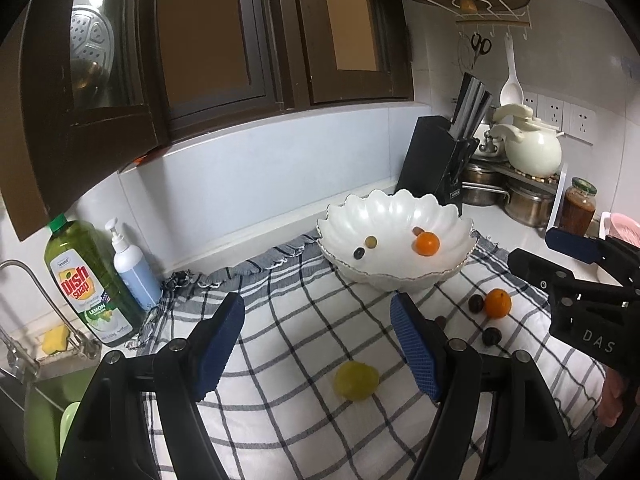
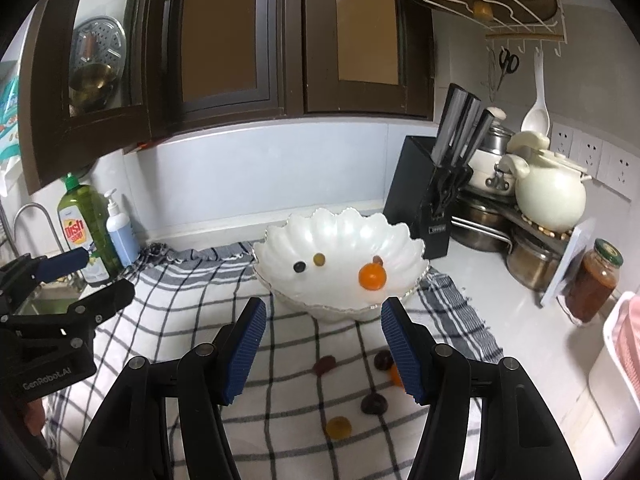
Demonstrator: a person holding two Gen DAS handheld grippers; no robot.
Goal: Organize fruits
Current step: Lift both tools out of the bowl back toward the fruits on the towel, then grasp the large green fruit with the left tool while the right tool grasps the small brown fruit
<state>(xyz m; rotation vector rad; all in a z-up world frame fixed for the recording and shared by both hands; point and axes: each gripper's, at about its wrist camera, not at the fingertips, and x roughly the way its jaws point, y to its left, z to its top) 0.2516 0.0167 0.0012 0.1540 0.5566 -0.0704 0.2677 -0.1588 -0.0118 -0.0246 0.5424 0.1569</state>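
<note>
A white scalloped bowl (image 1: 448,216) (image 2: 276,248) stands on a checked cloth (image 1: 280,320). It holds an orange fruit (image 1: 427,243) (image 2: 372,275) and three small grapes. On the cloth, a green grape (image 1: 356,380) lies just below and between the open fingers of my left gripper (image 1: 318,346), untouched. To the right lie another orange fruit (image 1: 497,303) and dark fruits (image 1: 490,336). My right gripper (image 2: 323,350) is open and empty above a reddish fruit (image 2: 324,364), a dark fruit (image 2: 374,403) and a yellowish grape (image 2: 338,427); its right finger partly hides an orange fruit.
A black knife block (image 1: 436,160) and pots with a cream kettle (image 1: 532,148) stand behind the bowl on the right. A sauce jar (image 2: 592,284) and a pink rack (image 2: 628,360) sit at far right. Dish soap (image 1: 84,276), a pump bottle (image 1: 134,268) and the sink are left.
</note>
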